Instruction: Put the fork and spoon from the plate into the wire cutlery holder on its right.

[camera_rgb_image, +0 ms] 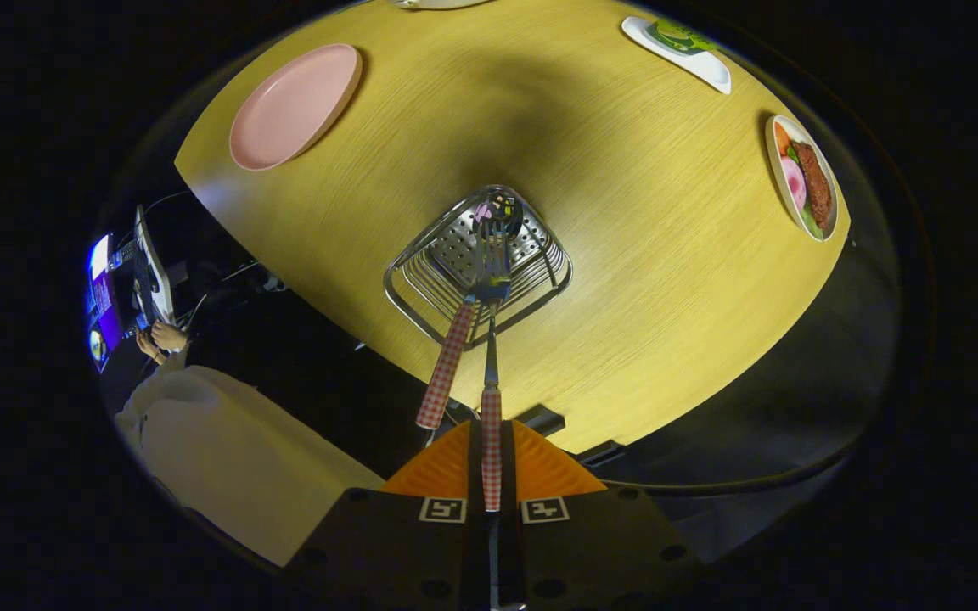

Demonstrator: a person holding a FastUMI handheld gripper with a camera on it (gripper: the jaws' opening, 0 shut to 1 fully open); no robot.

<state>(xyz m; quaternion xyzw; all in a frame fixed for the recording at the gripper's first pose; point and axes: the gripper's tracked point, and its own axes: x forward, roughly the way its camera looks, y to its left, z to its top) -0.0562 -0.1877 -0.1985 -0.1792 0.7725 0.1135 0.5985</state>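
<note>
Jaws (491, 458) are clamped tight on the checkered handle of the fork (491, 356), tines down inside the wire cutlery holder (421, 293) just ahead. The spoon (448, 361) already leans in there beside it. Pink plate (294, 106) sits far beyond on the surface (625, 255).

Staged dining booth: round wooden table (625, 255), food plates (803, 178), person at monitor (103, 297) nearby.

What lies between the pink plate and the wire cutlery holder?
In the gripper view, only bare wooden table lies between the pink plate and the wire cutlery holder.
</note>
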